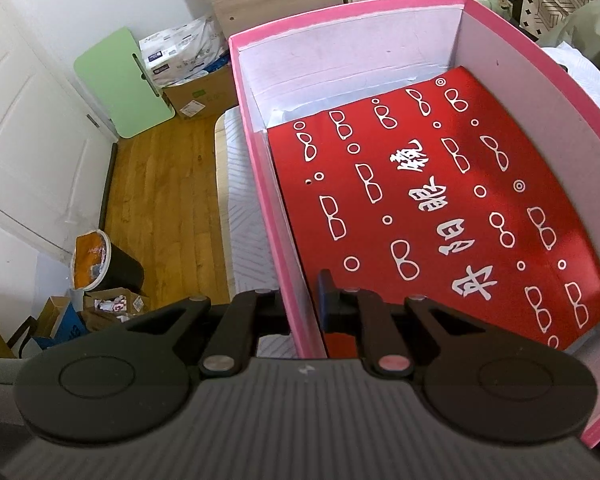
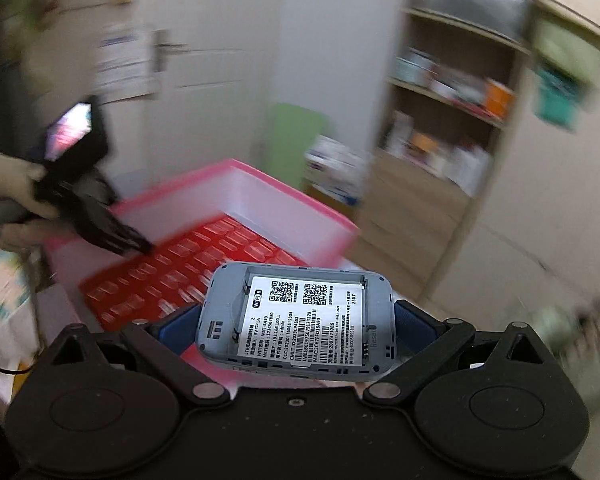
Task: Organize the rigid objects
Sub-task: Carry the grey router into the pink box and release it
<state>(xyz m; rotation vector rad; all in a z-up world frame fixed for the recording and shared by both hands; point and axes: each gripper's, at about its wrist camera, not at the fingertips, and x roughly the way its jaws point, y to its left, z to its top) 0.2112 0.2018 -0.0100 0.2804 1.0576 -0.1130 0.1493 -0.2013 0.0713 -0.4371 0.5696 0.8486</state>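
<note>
In a bedroom with wooden flooring, the left gripper (image 1: pixel 302 300) pinches the near wall of the pink cardboard box (image 1: pixel 540 92), while the right gripper (image 2: pixel 296 330), clamping a grey pocket WiFi router (image 2: pixel 296 320) widthways, hangs just short of it, the box's red glasses-patterned sheet (image 2: pixel 188 276) lying ahead and below.

Even daylight; right view motion-blurred, fisheye-bent edges.

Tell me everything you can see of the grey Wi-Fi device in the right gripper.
The Wi-Fi device is a small rounded-corner grey plastic slab with its back cover off, showing a white label with two QR codes, printed text and barcodes. It lies roughly flat, label up, clamped at its two short ends between the right gripper blue pads, in the air near the pink box.
</note>
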